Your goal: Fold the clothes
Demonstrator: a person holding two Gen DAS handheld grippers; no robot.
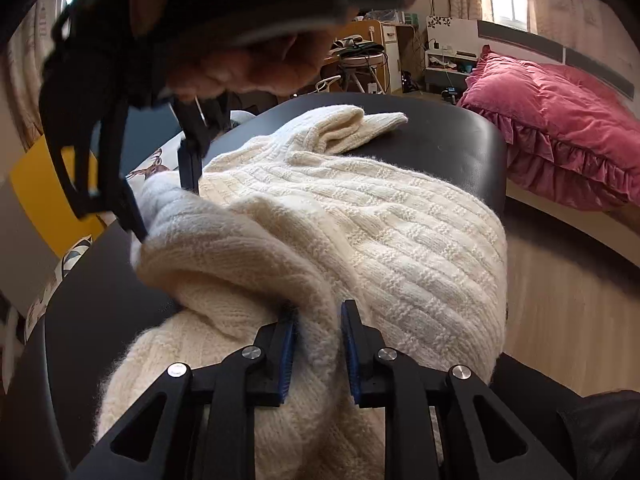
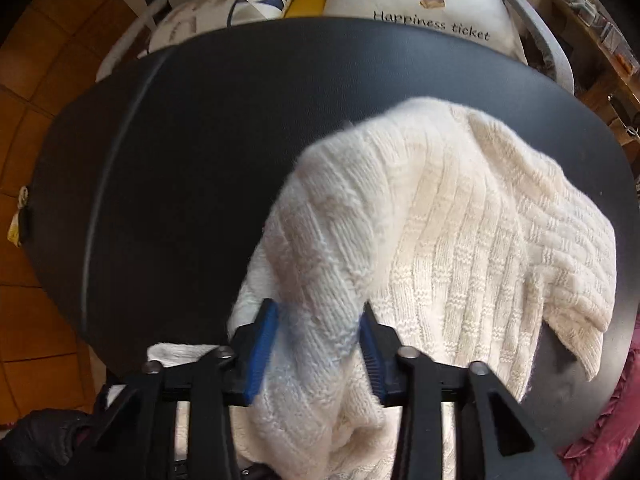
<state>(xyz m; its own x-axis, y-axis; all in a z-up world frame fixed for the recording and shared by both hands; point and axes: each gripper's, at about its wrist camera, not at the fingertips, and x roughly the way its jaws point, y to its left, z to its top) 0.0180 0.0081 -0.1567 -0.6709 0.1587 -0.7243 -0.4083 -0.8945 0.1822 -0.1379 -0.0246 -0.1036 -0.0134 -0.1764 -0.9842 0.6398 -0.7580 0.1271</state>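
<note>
A cream knitted sweater lies rumpled on a black round table. My left gripper is shut on a thick fold of the knit at the table's near edge. In the left wrist view the right gripper shows at upper left, held by a hand, its fingers pinching another bunch of the sweater. In the right wrist view the same sweater spreads to the right, and my right gripper is shut on a raised fold of it above the table. A sleeve cuff rests at the far side.
A magenta ruffled cushion lies on a bed to the right. Printed pillows sit on a seat behind the table. A stool and shelves stand farther back. Wooden floor lies beside the table.
</note>
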